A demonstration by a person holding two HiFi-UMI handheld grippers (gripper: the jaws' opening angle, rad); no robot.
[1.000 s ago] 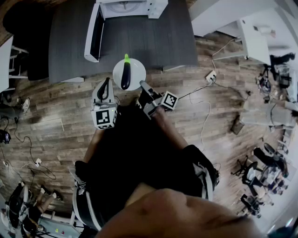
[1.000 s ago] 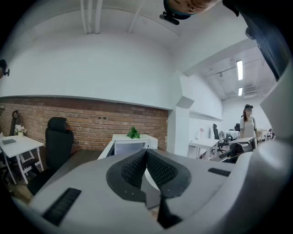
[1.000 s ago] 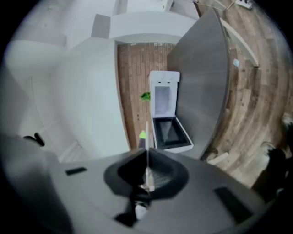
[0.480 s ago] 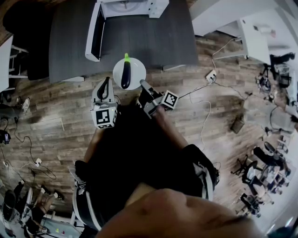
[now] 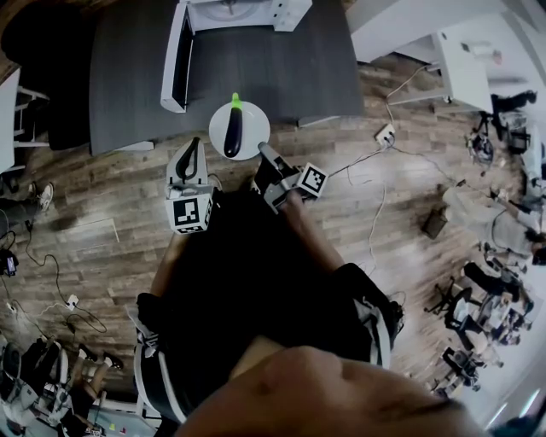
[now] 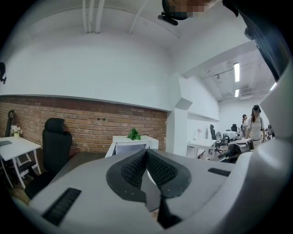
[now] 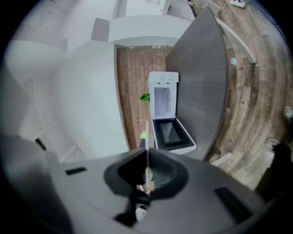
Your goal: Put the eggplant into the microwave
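A dark purple eggplant (image 5: 233, 130) with a green stem lies on a white plate (image 5: 253, 128) over the front edge of the grey table (image 5: 281, 77). My right gripper (image 5: 264, 154) is shut on the plate's near rim; in the right gripper view the rim (image 7: 147, 132) shows as a thin white line between the jaws (image 7: 147, 153). The white microwave (image 5: 286, 10) stands at the table's far side with its door (image 5: 177, 60) swung open. My left gripper (image 5: 193, 147) hangs left of the plate, shut and empty (image 6: 147, 153).
A black office chair (image 6: 55, 141) and a white desk (image 6: 16, 148) stand left of the table. Cables and a power strip (image 5: 386, 135) lie on the wooden floor at the right. People and chairs are at the far right (image 5: 503, 213).
The plate with the eggplant has edged slightly farther over the table, still in my right gripper. The left gripper has kept its place beside it.
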